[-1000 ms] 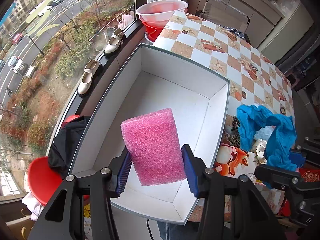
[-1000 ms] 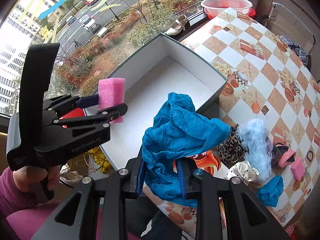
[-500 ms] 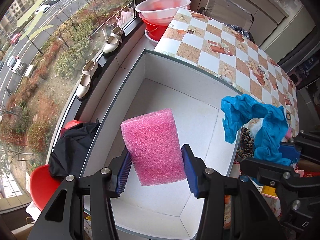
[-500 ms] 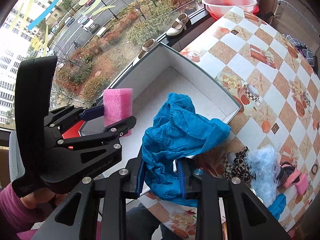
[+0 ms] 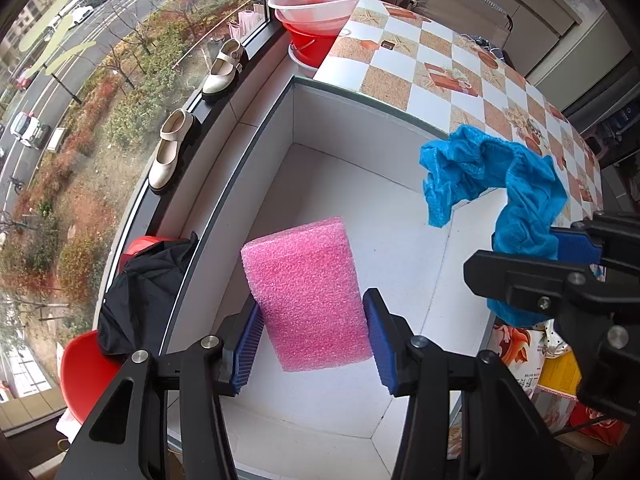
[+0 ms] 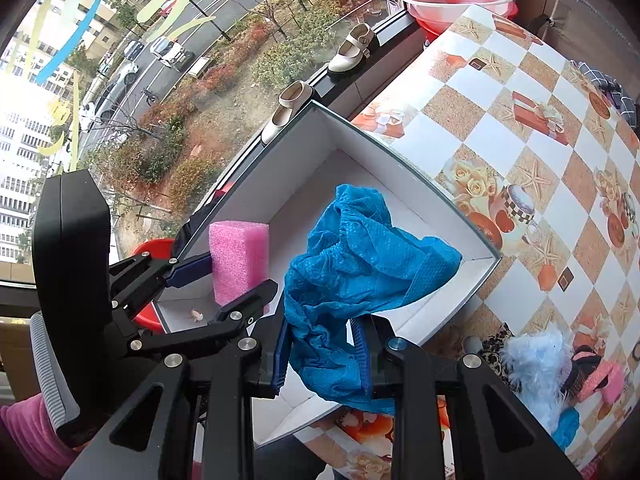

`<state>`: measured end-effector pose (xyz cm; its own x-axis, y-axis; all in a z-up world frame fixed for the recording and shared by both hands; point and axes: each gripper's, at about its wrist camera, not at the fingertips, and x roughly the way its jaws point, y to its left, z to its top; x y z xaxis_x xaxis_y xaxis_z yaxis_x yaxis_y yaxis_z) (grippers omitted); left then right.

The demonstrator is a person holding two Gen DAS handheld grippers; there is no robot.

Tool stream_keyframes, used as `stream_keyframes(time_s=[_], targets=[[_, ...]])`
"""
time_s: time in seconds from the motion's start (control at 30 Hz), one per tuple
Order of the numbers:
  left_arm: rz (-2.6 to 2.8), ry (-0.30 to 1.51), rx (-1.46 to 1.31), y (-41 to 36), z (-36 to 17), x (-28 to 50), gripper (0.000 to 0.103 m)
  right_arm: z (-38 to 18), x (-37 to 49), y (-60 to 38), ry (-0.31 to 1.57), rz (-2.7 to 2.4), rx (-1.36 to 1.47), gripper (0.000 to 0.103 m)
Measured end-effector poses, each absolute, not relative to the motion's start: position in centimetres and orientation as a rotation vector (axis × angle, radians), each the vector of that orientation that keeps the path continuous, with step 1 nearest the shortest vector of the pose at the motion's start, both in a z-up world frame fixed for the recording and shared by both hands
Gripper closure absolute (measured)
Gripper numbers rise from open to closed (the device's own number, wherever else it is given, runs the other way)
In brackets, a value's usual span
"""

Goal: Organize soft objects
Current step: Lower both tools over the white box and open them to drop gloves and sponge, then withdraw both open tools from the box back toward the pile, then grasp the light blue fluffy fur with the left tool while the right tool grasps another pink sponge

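I had the left gripper [image 5: 312, 332] clamped on pink foam block [image 5: 306, 292], right gripper [image 6: 322, 354] clamped on blue cloth [image 6: 360, 272], both over white box [image 5: 360, 128].

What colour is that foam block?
Pink; the foam block shows best in the left wrist view.

One pink foam block [image 5: 306, 290], one blue cloth [image 6: 360, 276], one white box [image 5: 352, 128], two cream shoes [image 5: 172, 152], two stacked basins [image 5: 324, 4], one red chair [image 5: 86, 372], one fluffy pale-blue toy [image 6: 534, 364], two grippers [image 5: 312, 340].
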<state>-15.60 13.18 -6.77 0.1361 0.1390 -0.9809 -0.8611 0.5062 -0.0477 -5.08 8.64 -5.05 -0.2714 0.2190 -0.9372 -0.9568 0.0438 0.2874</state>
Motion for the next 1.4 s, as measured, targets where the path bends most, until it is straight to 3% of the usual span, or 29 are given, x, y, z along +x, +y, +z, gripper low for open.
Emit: stream_keyframes(time_s=[0.1, 0.17, 0.2, 0.23, 0.3, 0.4, 0.47, 0.8, 1.07, 1.4], targets=[[0.844, 1.225, -0.738, 13.2, -6.9, -15.7, 0.046, -5.6, -4.8, 8.9, 1.307, 1.437, -0.83, 0.074], [0.831, 1.223, -0.754, 13.2, -7.1, -15.8, 0.027, -5.9, -4.6, 9.1, 1.339, 1.435, -0.811, 0.073], [0.812, 1.211, -0.773, 13.2, -7.1, -15.8, 0.023, -6.0, -4.4, 9.1, 1.354, 1.436, -0.803, 0.059], [0.787, 1.202, -0.798, 13.3, -7.1, -15.9, 0.021, -6.0, -4.3, 9.1, 1.363, 1.434, -0.795, 0.029], [0.72, 1.169, -0.877, 13.4, -7.4, -16.1, 0.02, -5.8, -3.9, 8.9, 1.358, 1.418, -0.778, 0.0], [0.655, 1.136, -0.924, 13.2, -7.5, -16.2, 0.013, -5.3, -2.8, 8.5, 1.369, 1.366, -0.749, 0.0], [0.595, 1.115, -0.962, 13.0, -7.1, -15.8, 0.0, -4.6, -1.7, 7.9, 1.385, 1.332, -0.711, 0.0], [0.264, 1.082, -0.922, 9.6, -2.2, -9.0, 0.0, 0.8, 5.4, -0.6, 1.474, 1.212, -0.4, 0.0], [0.231, 1.212, -0.676, 4.3, -1.4, -1.8, 0.0, 3.4, 13.8, -10.5, 1.487, 1.024, -0.154, 0.0], [0.241, 1.388, -0.517, 0.6, -4.5, 4.9, 0.0, -3.2, 24.1, -20.8, 1.592, 0.673, -0.09, 0.0]])
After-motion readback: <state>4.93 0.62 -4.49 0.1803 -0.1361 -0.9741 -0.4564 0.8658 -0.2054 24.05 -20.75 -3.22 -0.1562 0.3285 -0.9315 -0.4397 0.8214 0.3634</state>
